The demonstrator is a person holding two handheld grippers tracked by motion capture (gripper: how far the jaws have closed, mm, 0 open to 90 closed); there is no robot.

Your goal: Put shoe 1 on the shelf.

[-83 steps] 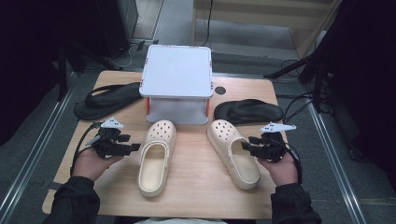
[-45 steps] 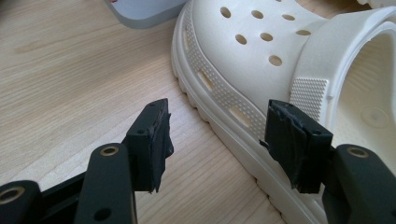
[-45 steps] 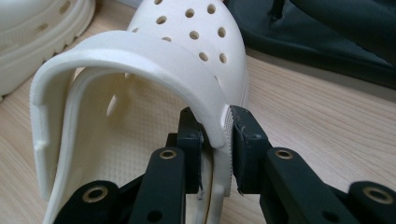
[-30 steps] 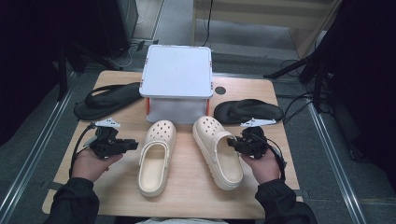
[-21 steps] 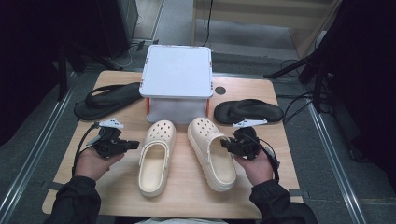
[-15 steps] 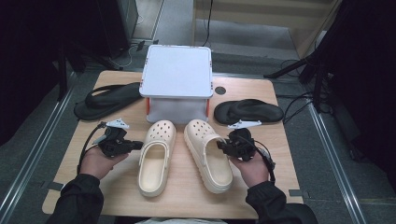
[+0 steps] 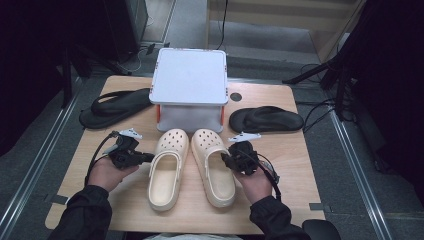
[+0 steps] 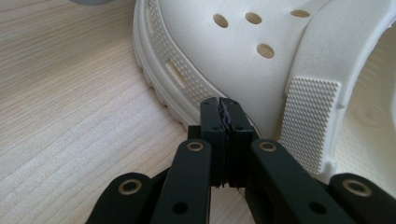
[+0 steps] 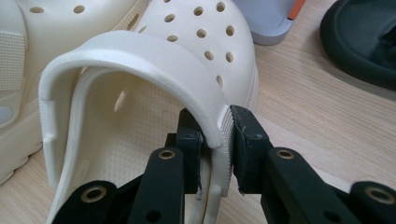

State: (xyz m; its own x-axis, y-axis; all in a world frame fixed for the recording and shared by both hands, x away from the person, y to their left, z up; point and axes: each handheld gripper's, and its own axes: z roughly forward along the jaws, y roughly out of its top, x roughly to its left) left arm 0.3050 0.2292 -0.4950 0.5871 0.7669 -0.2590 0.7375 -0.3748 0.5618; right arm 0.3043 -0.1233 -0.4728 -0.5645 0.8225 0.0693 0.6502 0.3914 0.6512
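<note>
My right fingers [image 9: 219, 135] clamped on the side wall of the right cream perforated foam clog [image 7: 214, 162], my left fingers [image 8: 223, 116] pressed together on nothing beside the left cream clog [image 7: 167, 165], both clogs side by side on the wooden desk [image 7: 295, 150], toes at the white lidded plastic box [image 7: 190, 87]

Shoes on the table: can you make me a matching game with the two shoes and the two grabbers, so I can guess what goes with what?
Things:
1. right clog
2. left clog
3. left gripper
4. right gripper

States:
A. jaws pressed together, nothing between them
B. clamped on a clog's strap
C. lies free, with closed jaw tips against its side
D. held by its strap

Pairs: 1-D, 2-C, 3-A, 4-B
</note>
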